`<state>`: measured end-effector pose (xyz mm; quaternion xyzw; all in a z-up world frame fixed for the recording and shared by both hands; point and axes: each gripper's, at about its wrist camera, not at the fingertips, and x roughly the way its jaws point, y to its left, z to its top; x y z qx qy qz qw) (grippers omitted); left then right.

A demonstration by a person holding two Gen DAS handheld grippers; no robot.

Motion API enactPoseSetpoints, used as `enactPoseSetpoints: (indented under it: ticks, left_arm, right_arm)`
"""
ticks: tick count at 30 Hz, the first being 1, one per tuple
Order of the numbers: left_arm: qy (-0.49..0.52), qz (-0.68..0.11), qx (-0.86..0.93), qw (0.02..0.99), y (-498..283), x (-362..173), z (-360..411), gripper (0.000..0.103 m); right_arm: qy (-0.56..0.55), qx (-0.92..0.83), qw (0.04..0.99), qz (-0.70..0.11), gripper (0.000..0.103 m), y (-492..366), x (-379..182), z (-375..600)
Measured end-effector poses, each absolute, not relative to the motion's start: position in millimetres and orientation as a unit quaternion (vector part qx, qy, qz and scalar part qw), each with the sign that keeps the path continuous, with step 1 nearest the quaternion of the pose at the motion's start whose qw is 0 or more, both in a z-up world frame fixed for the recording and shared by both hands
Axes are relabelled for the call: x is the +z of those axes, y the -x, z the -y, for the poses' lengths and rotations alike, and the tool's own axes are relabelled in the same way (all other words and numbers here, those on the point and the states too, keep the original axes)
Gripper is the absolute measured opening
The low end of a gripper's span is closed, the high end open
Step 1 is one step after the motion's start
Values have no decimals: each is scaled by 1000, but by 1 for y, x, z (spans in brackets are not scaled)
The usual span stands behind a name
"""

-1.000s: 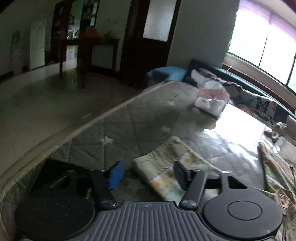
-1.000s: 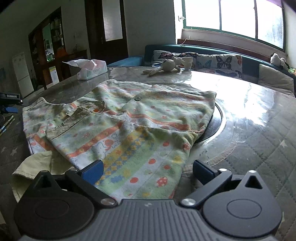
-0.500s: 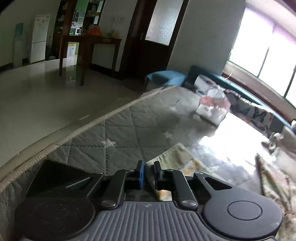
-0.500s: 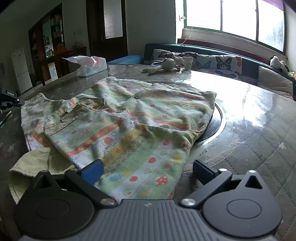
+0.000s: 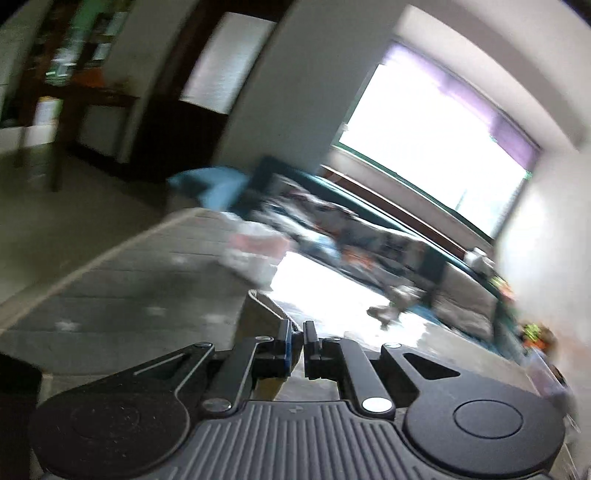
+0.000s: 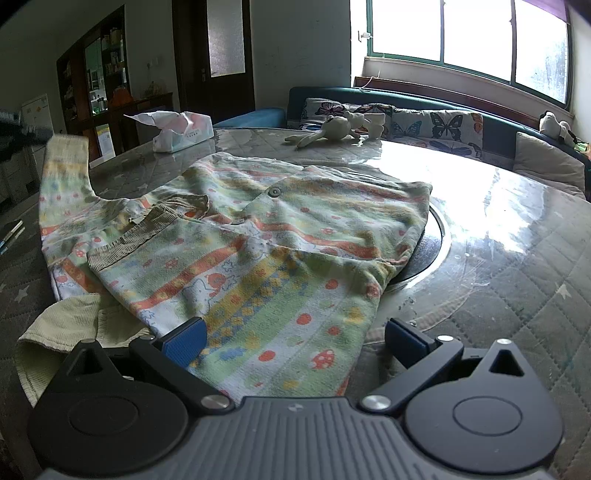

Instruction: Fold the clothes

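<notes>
My left tool [image 5: 295, 334] is pinched tight on a sleeve [image 6: 66, 166] of the patterned garment [image 6: 280, 251], holding it up off the worktop [image 6: 517, 229] at the left. My right tool [image 6: 295, 332] hangs with fingers spread wide over the garment's near hem. The rest lies flat, the tissue box [image 6: 184, 133] beyond it.

Left wrist view low, tilted, blurred, right wrist view low, near the table [image 6: 517, 236], both facing the window [image 6: 469, 33]
</notes>
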<state>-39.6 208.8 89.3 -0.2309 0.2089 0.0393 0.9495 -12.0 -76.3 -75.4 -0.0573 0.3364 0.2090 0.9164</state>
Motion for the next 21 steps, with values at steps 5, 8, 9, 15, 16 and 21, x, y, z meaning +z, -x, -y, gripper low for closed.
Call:
enactPoseSetpoints:
  ticks: [5, 8, 9, 15, 16, 21]
  left_arm:
    - [228, -209, -50, 950, 31, 107, -159, 6]
    - [223, -219, -103, 944, 22, 110, -126, 6]
    - [222, -223, -121, 941, 19, 111, -115, 6]
    - [206, -264, -195, 922, 6, 95, -57, 6]
    - [204, -272, -205, 918, 5, 91, -50, 6]
    - [204, -311, -243, 896, -1, 68, -20, 7]
  right_arm:
    - [57, 209, 916, -336, 103, 12, -76, 76]
    - [57, 209, 916, -336, 103, 12, -76, 76]
    - [57, 209, 916, -336, 103, 12, -76, 76]
    - [57, 209, 917, -336, 103, 11, -76, 76]
    - [57, 209, 917, -336, 103, 11, -76, 76]
    - [57, 209, 917, -336, 103, 11, -76, 76]
